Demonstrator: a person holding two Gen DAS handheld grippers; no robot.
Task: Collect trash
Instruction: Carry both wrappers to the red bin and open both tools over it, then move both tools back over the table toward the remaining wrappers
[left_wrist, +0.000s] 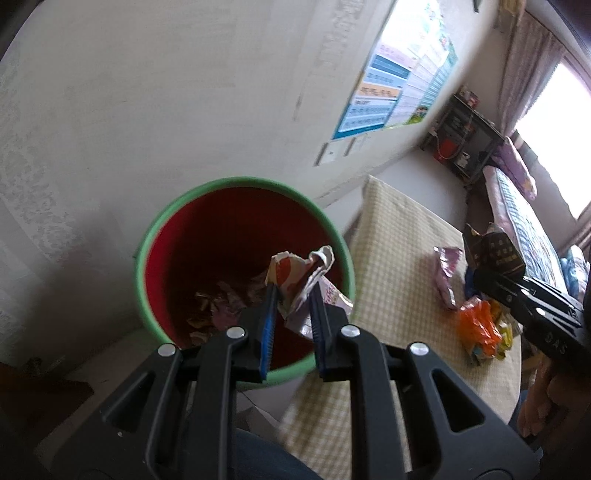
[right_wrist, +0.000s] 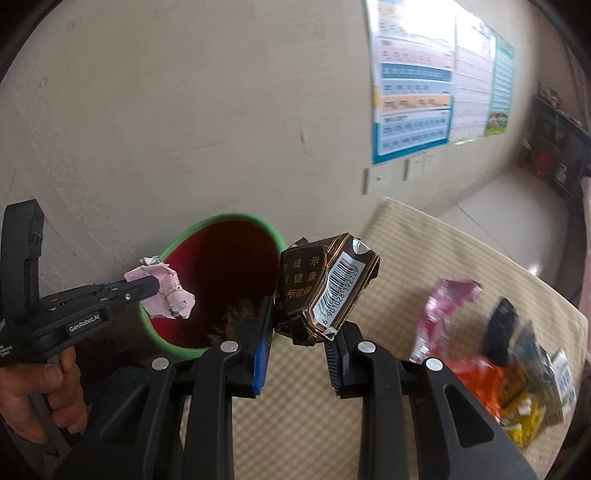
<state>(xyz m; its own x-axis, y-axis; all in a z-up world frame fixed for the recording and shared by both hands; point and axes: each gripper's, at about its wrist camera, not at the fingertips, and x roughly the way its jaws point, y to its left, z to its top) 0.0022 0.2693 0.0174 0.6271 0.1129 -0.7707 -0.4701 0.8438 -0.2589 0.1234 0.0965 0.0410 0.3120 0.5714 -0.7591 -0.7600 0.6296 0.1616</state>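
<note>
Left wrist view looked down into the trash bin (left_wrist: 243, 258), red inside with a green rim, standing on the floor against the wall just beside the bench (left_wrist: 402, 258) with its checked cloth. The left gripper (left_wrist: 291, 291) was clenched on a crumpled pink wrapper (left_wrist: 306, 280), which hung over the bin's mouth, above the scraps already lying at the bottom.

From the right wrist view, the right gripper (right_wrist: 299, 314) was clamped on a crushed dark cigarette pack (right_wrist: 325, 288) with a barcode, held over the bench edge just beside the bin's rim, not yet over the opening.

To do this step well, the wrapper should probably be let go only while it hangs well inside the rim, since light paper could drift or cling to a pad. The pack would need carrying further across until it clears the green rim, and the two grippers ought to keep apart over the narrow mouth. More litter (right_wrist: 480, 373) stayed on the bench, among it an orange packet (left_wrist: 476, 325) and a pink bag (left_wrist: 448, 277).
</note>
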